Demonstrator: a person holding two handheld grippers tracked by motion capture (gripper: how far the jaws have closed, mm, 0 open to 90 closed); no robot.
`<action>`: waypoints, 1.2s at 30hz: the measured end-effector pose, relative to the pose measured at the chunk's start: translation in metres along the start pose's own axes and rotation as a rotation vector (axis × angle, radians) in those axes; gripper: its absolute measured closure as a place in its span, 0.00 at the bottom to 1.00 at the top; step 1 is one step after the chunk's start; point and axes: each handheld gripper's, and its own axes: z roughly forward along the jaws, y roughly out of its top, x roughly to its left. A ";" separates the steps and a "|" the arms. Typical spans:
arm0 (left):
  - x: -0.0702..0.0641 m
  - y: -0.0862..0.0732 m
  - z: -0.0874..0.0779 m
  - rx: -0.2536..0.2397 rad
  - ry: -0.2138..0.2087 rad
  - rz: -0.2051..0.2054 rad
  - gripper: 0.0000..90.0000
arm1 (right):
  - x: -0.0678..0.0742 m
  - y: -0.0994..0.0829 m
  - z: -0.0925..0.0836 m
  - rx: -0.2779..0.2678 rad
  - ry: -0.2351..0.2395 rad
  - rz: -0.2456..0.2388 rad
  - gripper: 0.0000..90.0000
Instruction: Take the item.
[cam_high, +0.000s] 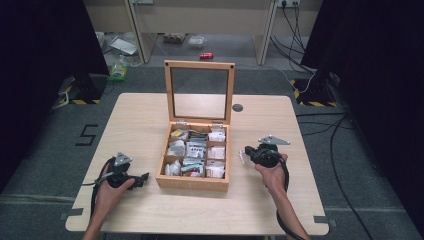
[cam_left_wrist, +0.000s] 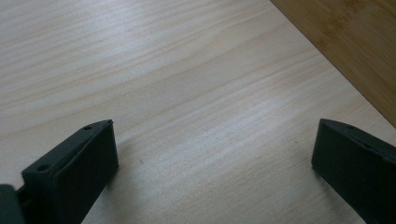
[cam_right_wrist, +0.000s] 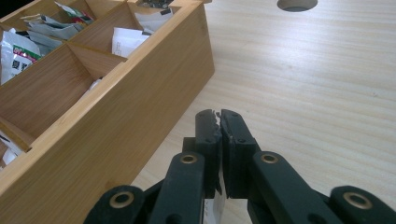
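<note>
1. Left hand-held gripper (cam_high: 142, 177), lower left of the high view: one, resting on the tabletop (cam_high: 145, 125) just left of the box. In the left gripper view its jaws stand wide apart with bare wood between them, holding nothing.
2. Wooden box (cam_high: 192, 182), centre of the high view: one, with its glass-paned lid (cam_high: 200, 92) raised upright at the back. We count nine compartments, three by three, all holding small paper sachets (cam_high: 216, 152); the sachets are too many and too small to count.
3. Right hand-held gripper (cam_high: 243, 154), right of centre: one, just beside the box's right wall. In the right gripper view its jaws are pressed together on a thin white packet (cam_right_wrist: 217, 122), whose torn edge peeks out at the tips.
4. Step in hand, as we judge it: one packet is out of the box and being carried low over the tabletop. The next move calls for setting it down clear of the box, then parting the jaws.
</note>
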 end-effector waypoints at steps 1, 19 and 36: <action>0.000 0.000 0.000 0.000 0.000 0.000 0.00 | 0.000 0.000 0.000 0.000 0.000 0.000 0.96; 0.000 0.000 0.000 0.000 0.000 0.000 0.00 | 0.000 -0.006 0.010 0.033 -0.007 0.003 0.93; 0.000 0.000 0.000 0.000 0.000 0.000 0.00 | -0.006 -0.008 0.015 0.058 -0.023 0.048 0.80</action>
